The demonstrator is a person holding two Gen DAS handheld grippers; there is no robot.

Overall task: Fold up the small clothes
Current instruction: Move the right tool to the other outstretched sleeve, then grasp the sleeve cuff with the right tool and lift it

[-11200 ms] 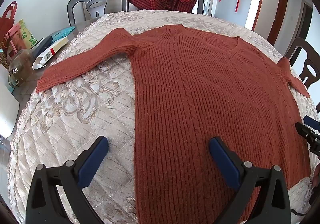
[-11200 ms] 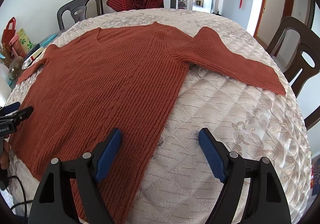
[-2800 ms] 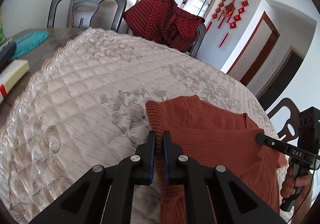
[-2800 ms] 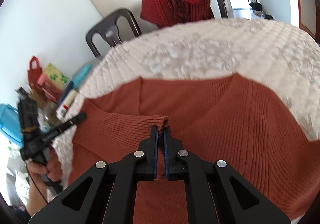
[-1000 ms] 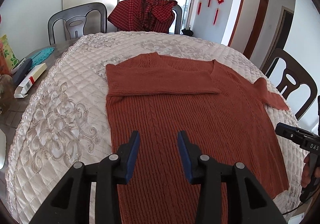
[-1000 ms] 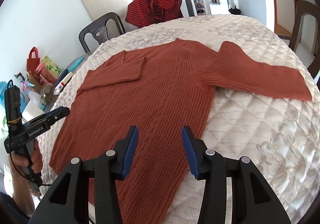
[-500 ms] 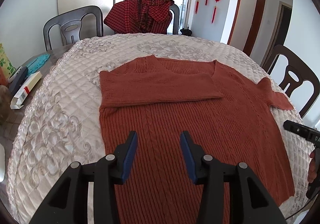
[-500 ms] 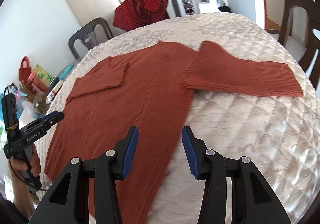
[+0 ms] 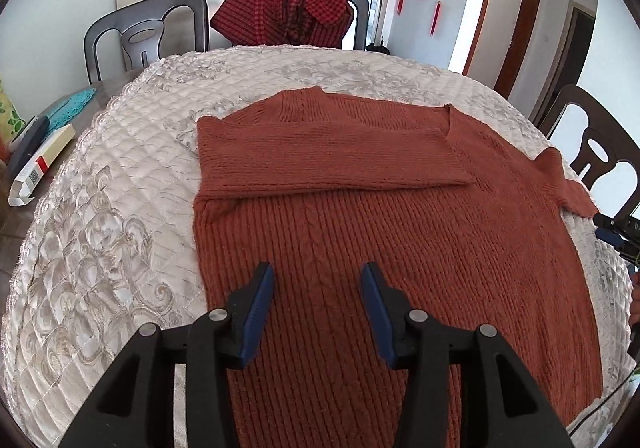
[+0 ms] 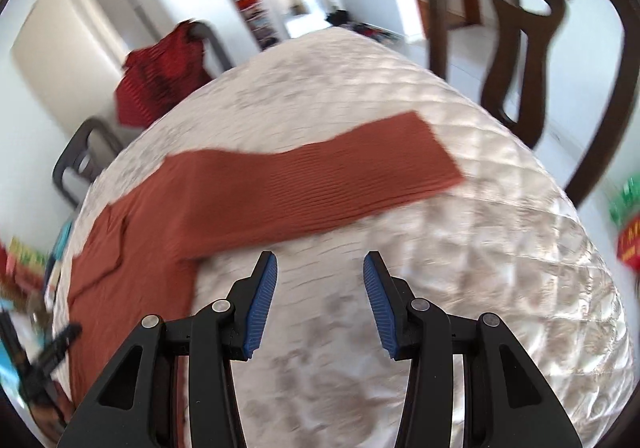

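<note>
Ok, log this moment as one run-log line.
step: sleeve folding | sweater: flat, one sleeve folded across chest | other sleeve: spread out | left gripper: opening, empty | right gripper: open, empty, over quilt

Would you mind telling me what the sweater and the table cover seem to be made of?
Sweater: rust-red knit, probably wool or acrylic; matte, slightly fuzzy, with vertical ribs and a cable.
Table cover: quilted cream fabric, likely satin-like synthetic; it shows stitched diamonds, floral patterns and a sheen.

left tool (image 9: 317,280): jaws opening, nothing between | right tool (image 10: 319,270): jaws apart, empty, angled downward
</note>
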